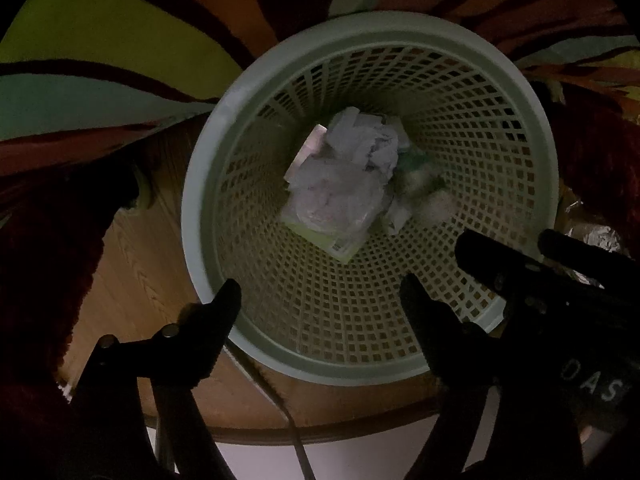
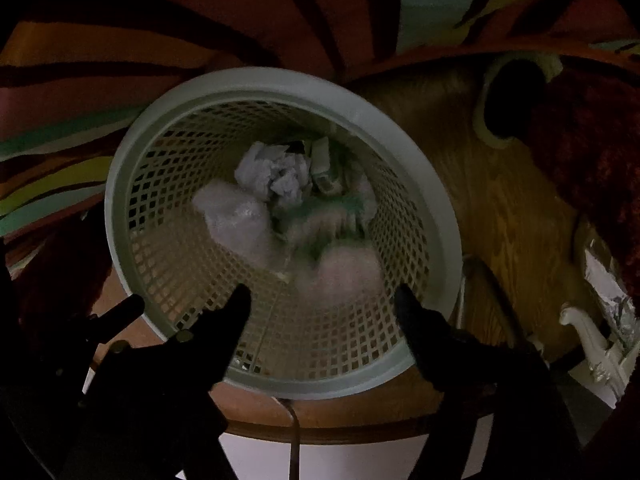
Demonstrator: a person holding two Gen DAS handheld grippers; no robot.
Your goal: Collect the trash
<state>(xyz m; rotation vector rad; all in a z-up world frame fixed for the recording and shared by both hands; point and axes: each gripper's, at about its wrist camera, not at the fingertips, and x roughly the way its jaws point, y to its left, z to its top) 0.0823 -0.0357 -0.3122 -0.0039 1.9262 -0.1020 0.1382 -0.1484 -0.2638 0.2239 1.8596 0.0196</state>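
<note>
progress: several pieces already lie in the basket (image 1: pixel 200 216), crumpled foil (image 1: pixel 596 240) looks left outside | trash (image 1: pixel 340 184): white crumpled paper and film, blurred in the dim light, at the basket's bottom | my left gripper (image 1: pixel 320 296) and right gripper (image 2: pixel 324 300) hang over the rim, both wide apart, holding nothing

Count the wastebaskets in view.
1: the pale green lattice wastebasket stands on the wooden floor beside the striped rug, directly below both open tools, trash inside. None seem hidden.
</note>
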